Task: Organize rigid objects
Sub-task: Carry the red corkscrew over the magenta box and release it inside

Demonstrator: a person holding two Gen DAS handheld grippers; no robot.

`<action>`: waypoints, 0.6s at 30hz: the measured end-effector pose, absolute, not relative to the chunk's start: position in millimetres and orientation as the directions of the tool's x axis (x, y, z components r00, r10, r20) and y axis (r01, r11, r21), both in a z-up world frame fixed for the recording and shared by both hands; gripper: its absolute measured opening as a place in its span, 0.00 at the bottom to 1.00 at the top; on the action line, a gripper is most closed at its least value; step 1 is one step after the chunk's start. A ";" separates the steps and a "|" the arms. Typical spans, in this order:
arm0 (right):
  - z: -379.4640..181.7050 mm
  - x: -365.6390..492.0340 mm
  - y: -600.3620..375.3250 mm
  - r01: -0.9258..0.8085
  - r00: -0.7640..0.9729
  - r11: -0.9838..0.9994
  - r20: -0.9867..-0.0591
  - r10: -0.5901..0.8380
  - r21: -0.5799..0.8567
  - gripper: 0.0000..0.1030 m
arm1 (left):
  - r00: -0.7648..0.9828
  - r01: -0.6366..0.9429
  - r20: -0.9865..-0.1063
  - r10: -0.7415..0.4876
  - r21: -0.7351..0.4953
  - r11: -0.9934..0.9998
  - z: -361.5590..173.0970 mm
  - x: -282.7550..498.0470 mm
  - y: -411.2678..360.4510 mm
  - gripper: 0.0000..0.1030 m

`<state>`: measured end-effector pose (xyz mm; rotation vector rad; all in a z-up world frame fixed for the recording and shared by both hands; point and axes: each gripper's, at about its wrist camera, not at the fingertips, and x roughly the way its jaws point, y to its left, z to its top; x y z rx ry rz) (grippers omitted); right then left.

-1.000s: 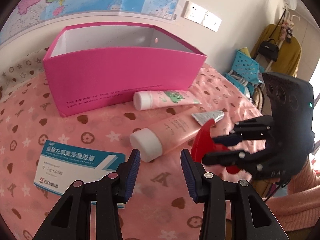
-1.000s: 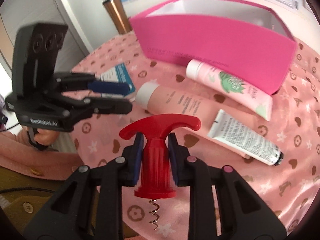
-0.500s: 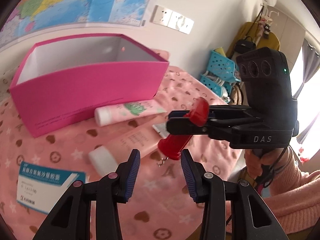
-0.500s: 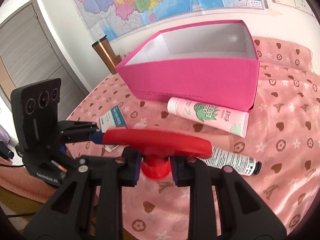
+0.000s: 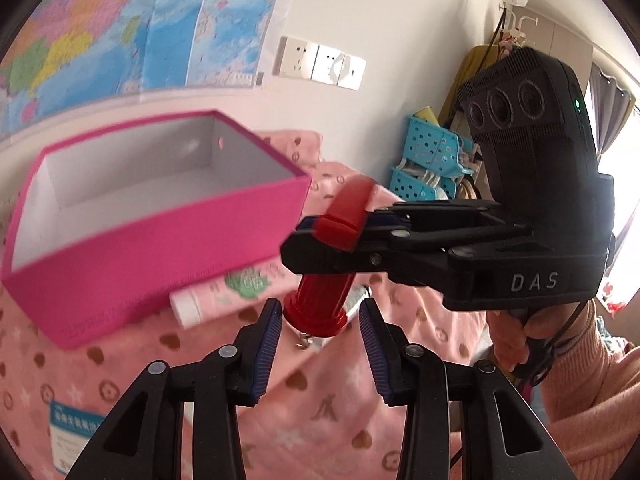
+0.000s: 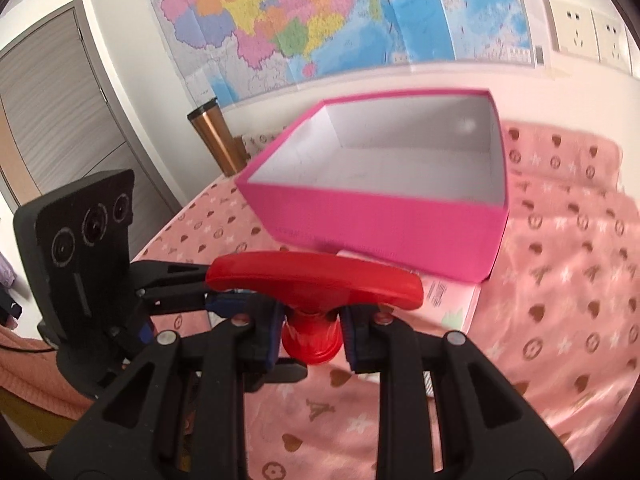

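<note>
Left wrist view: I see my right gripper (image 5: 316,236) clamped on the red corkscrew (image 5: 326,280), held in the air beside the pink box (image 5: 160,248), its round base hanging just ahead of my left gripper (image 5: 320,344). 1 second ago the corkscrew sat low over the cloth (image 5: 352,392) at the right; now it is up near the box's corner. The left jaws are closing with nothing pressed between them; the corkscrew base sits beyond the pads, not touched.

From the right wrist, the T-handle (image 6: 316,280) lies crosswise above my 2 pads, which grip the red barrel. The box now fills the middle and I look into its white inside; 1 second ago I saw mostly its front wall. A pink tube (image 5: 236,288) lies against the box front.
</note>
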<state>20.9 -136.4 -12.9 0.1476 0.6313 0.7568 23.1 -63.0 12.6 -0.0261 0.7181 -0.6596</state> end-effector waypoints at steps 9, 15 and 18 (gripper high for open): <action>27.4 51.0 -145.2 -0.607 0.591 0.728 -0.431 0.682 0.318 0.26 | 0.606 0.551 -0.562 -0.563 -0.214 0.806 45.2 59.7 -63.3 0.36; 47.8 83.3 -146.7 -0.605 0.604 0.731 -0.417 0.679 0.315 0.26 | 0.621 0.536 -0.565 -0.543 -0.198 0.820 55.9 92.3 -59.6 0.35; 51.9 99.5 -146.7 -0.598 0.606 0.736 -0.422 0.674 0.318 0.26 | 0.632 0.527 -0.571 -0.524 -0.180 0.831 57.8 107.4 -57.9 0.35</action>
